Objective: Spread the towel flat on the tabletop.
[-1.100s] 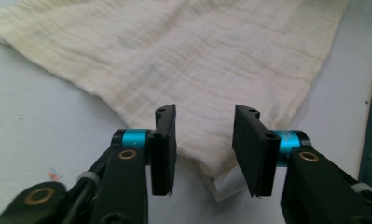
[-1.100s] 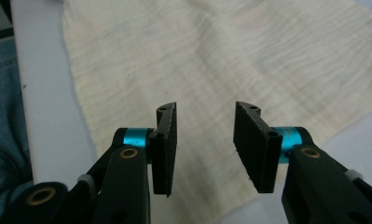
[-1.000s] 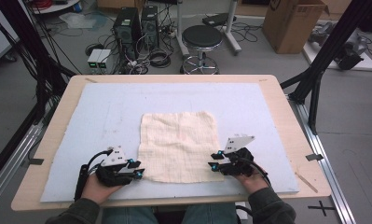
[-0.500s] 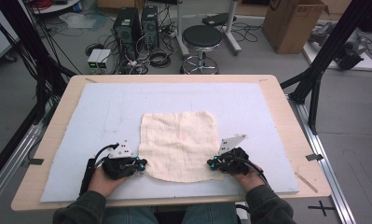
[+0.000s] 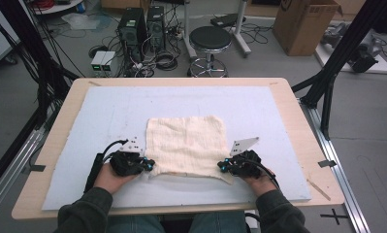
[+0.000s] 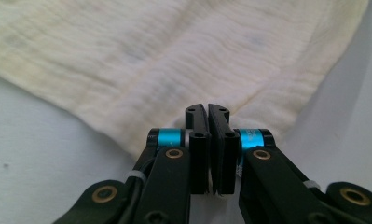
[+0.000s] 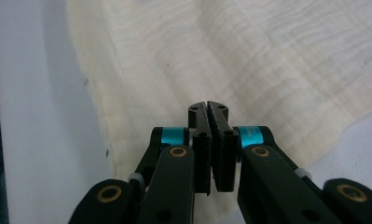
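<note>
A cream cloth (image 5: 186,143) lies spread flat on a pale blue mat (image 5: 108,111), roughly square. My left gripper (image 5: 150,166) is at its near left corner, with the jaws shut on the cloth's edge (image 6: 174,60); the left gripper view has the left gripper (image 6: 207,109) pressed together with fabric bunched at the tips. My right gripper (image 5: 221,167) is at the near right corner. Its jaws are shut too, and the right gripper (image 7: 207,106) pinches the cloth (image 7: 267,60) there. A hand holds each gripper low over the mat.
The mat covers most of a wooden table (image 5: 288,104). Beyond the far edge stand a black stool (image 5: 209,39), computer towers (image 5: 142,24) with cables and a cardboard box (image 5: 305,24). Black frame legs (image 5: 327,82) rise at the right.
Both grippers have moved inward onto the cloth's near corners and their jaws have shut on the fabric. The left one has shifted more, to the right.
</note>
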A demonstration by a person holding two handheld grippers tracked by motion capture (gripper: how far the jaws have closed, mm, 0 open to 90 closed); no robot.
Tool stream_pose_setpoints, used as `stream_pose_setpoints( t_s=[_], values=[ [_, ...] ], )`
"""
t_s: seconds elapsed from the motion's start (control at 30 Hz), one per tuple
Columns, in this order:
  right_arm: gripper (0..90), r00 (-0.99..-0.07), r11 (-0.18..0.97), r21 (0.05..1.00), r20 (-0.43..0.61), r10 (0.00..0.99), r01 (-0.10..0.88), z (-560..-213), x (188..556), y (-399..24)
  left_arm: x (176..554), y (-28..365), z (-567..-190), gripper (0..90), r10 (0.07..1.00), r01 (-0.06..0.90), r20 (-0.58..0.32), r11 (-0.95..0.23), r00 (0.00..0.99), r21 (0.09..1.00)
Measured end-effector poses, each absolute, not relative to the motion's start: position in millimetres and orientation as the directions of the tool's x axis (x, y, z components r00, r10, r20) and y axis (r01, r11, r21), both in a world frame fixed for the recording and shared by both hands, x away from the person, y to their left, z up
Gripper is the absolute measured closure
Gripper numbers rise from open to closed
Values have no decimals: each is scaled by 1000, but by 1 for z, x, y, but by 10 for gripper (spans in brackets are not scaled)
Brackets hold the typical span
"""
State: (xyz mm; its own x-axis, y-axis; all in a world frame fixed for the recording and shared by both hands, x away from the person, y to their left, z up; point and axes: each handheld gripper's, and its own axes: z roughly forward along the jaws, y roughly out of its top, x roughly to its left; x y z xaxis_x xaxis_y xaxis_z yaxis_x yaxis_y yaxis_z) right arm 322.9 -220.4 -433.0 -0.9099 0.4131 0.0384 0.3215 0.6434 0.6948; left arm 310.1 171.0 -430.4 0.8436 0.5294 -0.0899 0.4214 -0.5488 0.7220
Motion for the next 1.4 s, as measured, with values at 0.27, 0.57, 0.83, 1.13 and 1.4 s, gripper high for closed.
stream_pose_setpoints(
  t_s=[0.27, 0.57, 0.83, 1.13, 1.4],
  values=[
    [883, -914, 642, 699, 41, 404, 315, -430, 316, -222, 290, 185, -420, 865, 476, 405, -127, -546, 870, 733],
    [800, -917, 635, 709, 45, 396, 308, -428, 311, -221, 290, 186, -425, 735, 503, 430, -145, -514, 852, 743],
    [701, -913, 598, 741, 47, 406, 304, -426, 311, -223, 289, 185, -433, 601, 533, 429, -128, -491, 836, 758],
    [636, -894, 570, 752, 58, 444, 331, -425, 322, -223, 293, 188, -433, 504, 585, 437, -108, -458, 804, 774],
    [572, -883, 548, 764, 60, 466, 341, -425, 328, -224, 295, 190, -433, 438, 619, 433, -91, -430, 781, 792]
  ],
)
